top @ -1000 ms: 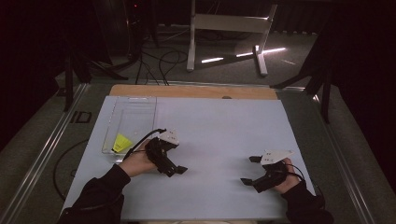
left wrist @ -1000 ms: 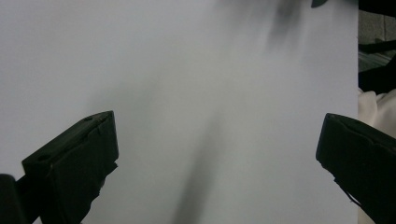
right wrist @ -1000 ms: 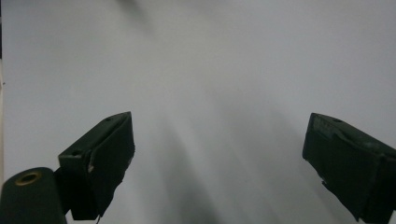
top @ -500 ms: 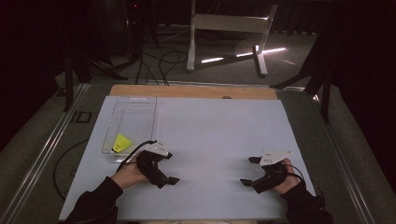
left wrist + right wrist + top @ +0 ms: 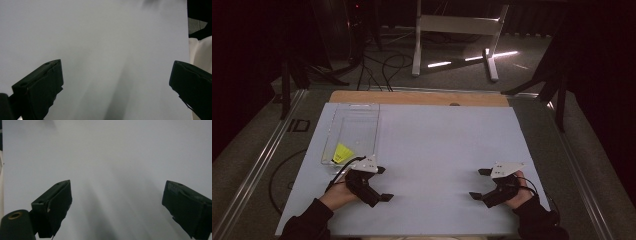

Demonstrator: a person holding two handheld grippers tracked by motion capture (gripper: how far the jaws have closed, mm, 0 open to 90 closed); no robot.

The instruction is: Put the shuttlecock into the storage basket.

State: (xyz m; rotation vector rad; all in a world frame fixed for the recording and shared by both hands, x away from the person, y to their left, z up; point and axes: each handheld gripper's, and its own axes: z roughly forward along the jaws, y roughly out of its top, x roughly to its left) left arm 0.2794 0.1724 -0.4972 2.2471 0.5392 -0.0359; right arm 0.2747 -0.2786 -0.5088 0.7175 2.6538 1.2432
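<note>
We rest both grippers low in the frame, jaws spread and empty: left gripper (image 5: 382,183), right gripper (image 5: 479,183). The yellow item (image 5: 343,153) sits in the clear tray (image 5: 354,107) at left, seemingly deposited there.

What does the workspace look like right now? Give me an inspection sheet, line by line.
Surface: pale sheet over a wooden table, bare between the hands.
Job's things: clear tray at the sheet's left, holding a yellow item at its near end.
Clutter: nothing seen.
Grippers: left gripper just in front of the tray, jaws wide apart, empty; right gripper at the near right, jaws wide apart, empty.
Cables: a black cable loops from the left gripper; floor cables beyond the table.
Surroundings: dark room, white stand on the floor behind.
</note>
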